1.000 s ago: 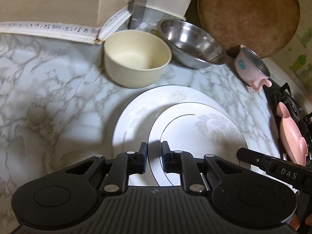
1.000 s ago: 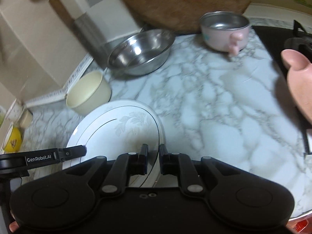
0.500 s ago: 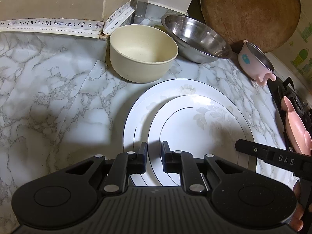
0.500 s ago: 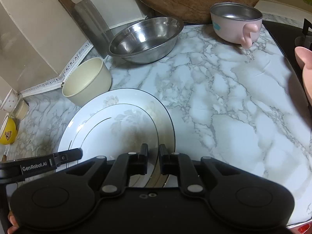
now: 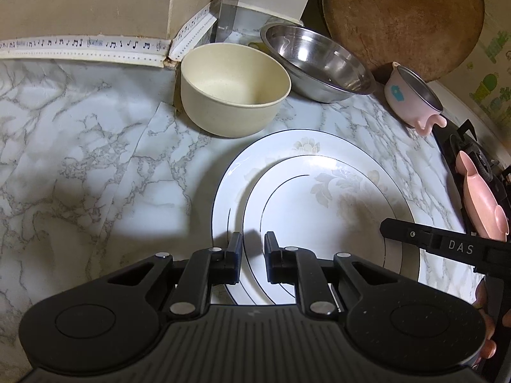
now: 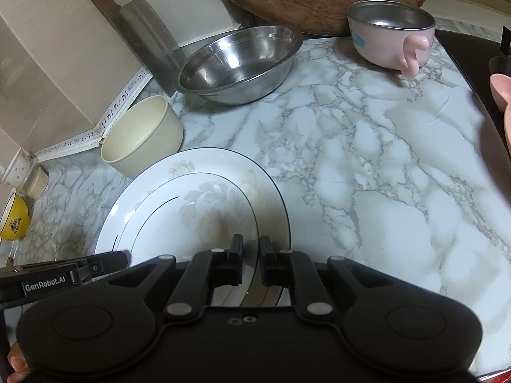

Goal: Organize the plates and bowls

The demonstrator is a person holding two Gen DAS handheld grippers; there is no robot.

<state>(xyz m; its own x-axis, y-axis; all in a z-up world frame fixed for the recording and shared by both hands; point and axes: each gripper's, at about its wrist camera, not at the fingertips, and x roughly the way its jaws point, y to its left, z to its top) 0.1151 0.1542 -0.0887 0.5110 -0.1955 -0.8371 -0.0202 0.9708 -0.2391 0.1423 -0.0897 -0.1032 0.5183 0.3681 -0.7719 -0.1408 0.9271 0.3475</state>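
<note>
A small white plate (image 5: 319,210) (image 6: 191,223) lies stacked on a larger white plate (image 5: 287,140) (image 6: 204,156) on the marble counter. My left gripper (image 5: 252,242) straddles the small plate's left rim with a narrow gap. My right gripper (image 6: 250,245) straddles the plates' right rim the same way. Whether the pads press the rims I cannot tell. A cream bowl (image 5: 234,87) (image 6: 140,134), a steel bowl (image 5: 319,63) (image 6: 238,63) and a pink cup-bowl (image 5: 412,95) (image 6: 389,38) stand behind.
A round wooden board (image 5: 402,16) and a cleaver (image 6: 143,32) lean on the back wall. A pink dish (image 5: 482,198) lies on the stove at the right. A yellow bowl (image 6: 14,220) sits at the far left of the right wrist view.
Both grippers moved forward and lower with the plates. The small plate went from overhanging the large one to lying centred on it. The left jaws have opened slightly.
</note>
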